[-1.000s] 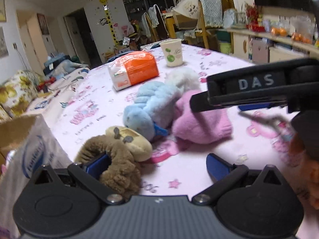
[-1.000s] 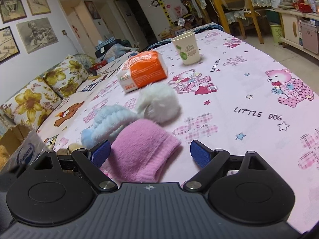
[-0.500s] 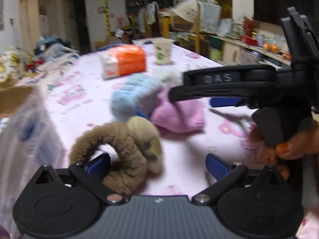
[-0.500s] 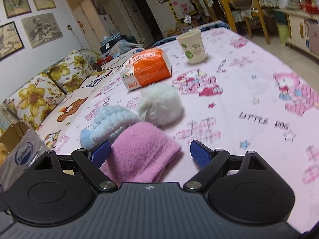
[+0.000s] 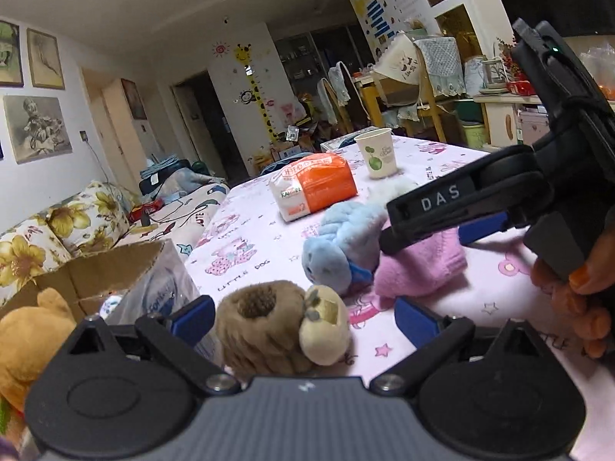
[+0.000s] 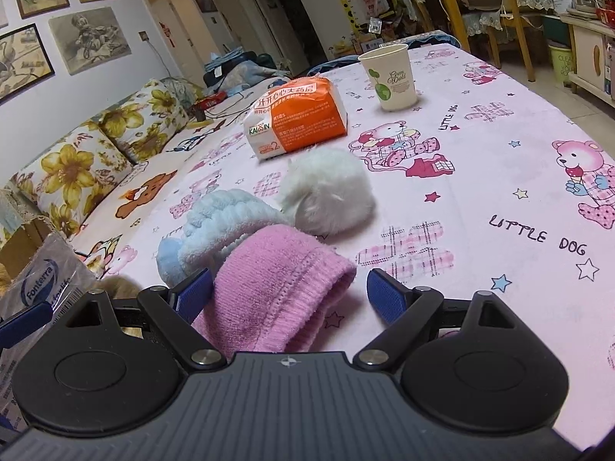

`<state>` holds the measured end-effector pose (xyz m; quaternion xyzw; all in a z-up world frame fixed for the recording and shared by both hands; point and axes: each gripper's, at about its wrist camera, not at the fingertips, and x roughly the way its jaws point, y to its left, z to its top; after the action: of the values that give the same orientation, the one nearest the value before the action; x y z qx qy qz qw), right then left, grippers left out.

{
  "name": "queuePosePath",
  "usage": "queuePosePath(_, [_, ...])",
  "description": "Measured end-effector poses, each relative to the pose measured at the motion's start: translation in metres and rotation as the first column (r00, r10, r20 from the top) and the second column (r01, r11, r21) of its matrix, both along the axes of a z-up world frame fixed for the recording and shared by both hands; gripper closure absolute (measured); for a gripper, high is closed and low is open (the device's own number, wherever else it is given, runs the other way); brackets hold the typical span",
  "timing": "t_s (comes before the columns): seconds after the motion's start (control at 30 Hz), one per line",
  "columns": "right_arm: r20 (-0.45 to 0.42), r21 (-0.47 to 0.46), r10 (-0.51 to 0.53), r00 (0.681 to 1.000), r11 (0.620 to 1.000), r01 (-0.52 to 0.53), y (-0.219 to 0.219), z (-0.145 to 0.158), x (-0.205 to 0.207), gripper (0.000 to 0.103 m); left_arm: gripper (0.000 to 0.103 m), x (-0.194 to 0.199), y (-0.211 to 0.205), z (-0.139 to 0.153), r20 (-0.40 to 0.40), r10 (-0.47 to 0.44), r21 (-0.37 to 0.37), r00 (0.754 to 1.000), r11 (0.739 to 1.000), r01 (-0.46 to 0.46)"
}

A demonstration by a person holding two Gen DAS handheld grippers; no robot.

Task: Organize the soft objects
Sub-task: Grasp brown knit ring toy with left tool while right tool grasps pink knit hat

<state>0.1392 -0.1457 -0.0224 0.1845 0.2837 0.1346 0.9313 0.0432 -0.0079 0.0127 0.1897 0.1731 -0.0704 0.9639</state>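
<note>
We found the brown plush toy, a shaggy ring with a cream, rounded head, sitting between the spread fingers of the left gripper at the near edge of the table, with clear gaps to both blue pads, so nothing was pinched. Just beyond it lay a pale blue fleecy toy with ribbed folds, touching a pink knitted sock whose soft cuff sat between the wide-open fingers of the right gripper; the left pad seemed to brush the fabric, the right pad stood apart from it. A white fluffy ball rested just behind the sock. Farther back we saw a glossy orange and white tissue pack and a paper cup standing upright on the pink cartoon-printed cloth. Beside the table on the left stood a cardboard box holding an orange plush bear.
</note>
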Motion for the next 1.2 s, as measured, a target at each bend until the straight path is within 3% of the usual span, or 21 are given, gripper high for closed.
queuePosePath(0.07, [0.002, -0.008, -0.004, 1.0, 1.0, 0.004, 0.001, 0.0, -0.001, 0.0, 0.003, 0.004, -0.001, -0.002, -0.001, 0.015, 0.012, 1.0, 1.0, -0.015])
queuePosePath(0.23, [0.025, -0.017, -0.004, 1.0, 1.0, 0.004, 0.002, 0.001, -0.003, 0.011, 0.003, 0.015, -0.005, -0.006, -0.022, 0.037, 0.032, 0.999, 0.999, -0.036])
queuePosePath(0.47, [0.042, -0.005, -0.023, 0.999, 1.0, 0.023, -0.002, 0.004, -0.006, 0.032, 0.003, 0.022, -0.008, -0.001, -0.043, 0.075, 0.024, 0.996, 0.997, -0.074])
queuePosePath(0.77, [0.066, -0.031, -0.068, 0.995, 0.997, 0.071, -0.009, 0.006, -0.009, 0.042, 0.006, 0.032, -0.017, -0.014, -0.077, 0.126, 0.171, 0.989, 0.979, -0.111])
queuePosePath(0.87, [0.069, -0.037, -0.066, 0.995, 0.997, 0.069, -0.007, 0.005, -0.01, 0.043, 0.007, 0.033, -0.018, -0.016, -0.086, 0.13, 0.183, 0.988, 0.977, -0.112])
queuePosePath(0.97, [0.073, -0.048, -0.063, 0.995, 0.997, 0.067, -0.007, 0.005, -0.012, 0.044, 0.016, 0.035, -0.015, -0.013, -0.102, 0.129, 0.161, 0.986, 0.981, -0.112])
queuePosePath(1.1, [0.074, -0.053, -0.066, 0.995, 0.996, 0.07, -0.01, 0.004, -0.012, 0.045, 0.04, 0.038, -0.008, -0.012, -0.131, 0.13, 0.128, 0.983, 0.985, -0.113])
queuePosePath(1.2, [0.076, -0.063, -0.067, 0.995, 0.995, 0.072, -0.011, 0.005, -0.012, 0.046, 0.05, 0.035, -0.01, -0.011, -0.145, 0.106, 0.108, 0.984, 0.99, -0.091])
